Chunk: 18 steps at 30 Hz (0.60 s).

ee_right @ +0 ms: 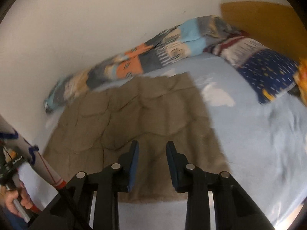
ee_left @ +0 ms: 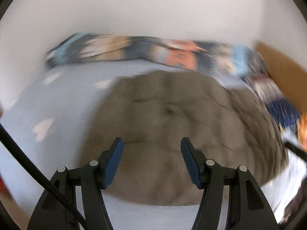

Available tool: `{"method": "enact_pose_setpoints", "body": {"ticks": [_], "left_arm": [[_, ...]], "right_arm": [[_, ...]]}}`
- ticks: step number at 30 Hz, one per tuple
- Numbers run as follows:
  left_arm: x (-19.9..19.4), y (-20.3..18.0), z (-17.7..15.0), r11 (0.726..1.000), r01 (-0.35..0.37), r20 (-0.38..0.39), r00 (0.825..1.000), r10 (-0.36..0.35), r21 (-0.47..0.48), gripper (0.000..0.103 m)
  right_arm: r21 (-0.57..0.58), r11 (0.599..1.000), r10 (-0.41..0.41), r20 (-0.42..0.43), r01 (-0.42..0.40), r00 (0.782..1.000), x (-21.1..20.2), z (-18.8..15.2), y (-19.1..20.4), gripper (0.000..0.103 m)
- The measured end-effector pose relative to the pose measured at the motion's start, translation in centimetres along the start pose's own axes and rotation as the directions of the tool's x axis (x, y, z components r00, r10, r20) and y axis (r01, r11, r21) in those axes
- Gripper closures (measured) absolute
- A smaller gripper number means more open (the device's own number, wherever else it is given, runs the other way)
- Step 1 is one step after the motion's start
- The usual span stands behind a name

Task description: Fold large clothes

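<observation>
A brown-grey garment [ee_left: 168, 130] lies flat and creased on a pale blue bed sheet [ee_left: 57, 105]. It is folded into a rough rectangle and also shows in the right wrist view [ee_right: 134, 118]. My left gripper [ee_left: 152, 141] is open and empty, above the garment's near half. My right gripper [ee_right: 152, 145] is open and empty, above the garment's near edge. The left wrist view is blurred by motion.
A multicoloured patterned blanket [ee_right: 153, 53] lies bunched along the white wall [ee_right: 86, 19]. A dark blue patterned pillow [ee_right: 268, 76] lies at the right, by an ochre headboard [ee_right: 264, 21]. A hand [ee_right: 15, 201] holding the other gripper's handle shows at lower left.
</observation>
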<state>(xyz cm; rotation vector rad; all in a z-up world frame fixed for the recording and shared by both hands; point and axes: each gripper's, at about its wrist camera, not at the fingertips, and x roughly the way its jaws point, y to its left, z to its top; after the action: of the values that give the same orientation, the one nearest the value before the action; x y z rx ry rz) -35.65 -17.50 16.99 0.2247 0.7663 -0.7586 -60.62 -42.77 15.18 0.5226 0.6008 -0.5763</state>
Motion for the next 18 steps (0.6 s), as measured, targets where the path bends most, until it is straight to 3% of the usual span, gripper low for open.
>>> {"method": "enact_pose_setpoints", "body": {"ticks": [3,8,11,13,15,18], "left_arm": [[3.1,-3.4,-0.3,0.996,0.015,-0.059,0.998,-0.010,0.084,0.042],[8.1,-2.4,0.1,1.000,0.025,-0.199,0.980,-0.027,-0.014,0.038],[9.3,-2.9,0.6,1.000,0.011,-0.227,0.974,-0.007,0.018,0.035],[9.1,-3.1,1.0,0.999,0.011,-0.228,0.974,-0.004,0.030,0.036],[8.0,-3.2,2.6,0.999,0.032,-0.181,0.983,-0.026,0.030,0.036],[6.8,-2.8,5.6,0.999,0.023,-0.075,0.997,-0.021,0.033,0.036]], "right_arm": [[-0.007,1.000,-0.025,-0.042,0.025,0.999,3.3,0.4,0.9,0.071],[0.061,0.997,-0.040,-0.149,0.050,0.988,7.8,0.1,-0.8,0.071],[0.103,0.993,-0.044,-0.200,0.065,0.979,9.8,-0.3,-1.6,0.071],[0.119,0.989,-0.055,-0.222,0.083,0.973,10.6,-0.1,-1.7,0.071],[0.122,0.986,-0.080,-0.228,0.110,0.970,10.4,0.6,-1.4,0.071],[0.115,0.990,-0.069,-0.092,0.080,0.993,7.8,2.9,0.0,0.072]]}}
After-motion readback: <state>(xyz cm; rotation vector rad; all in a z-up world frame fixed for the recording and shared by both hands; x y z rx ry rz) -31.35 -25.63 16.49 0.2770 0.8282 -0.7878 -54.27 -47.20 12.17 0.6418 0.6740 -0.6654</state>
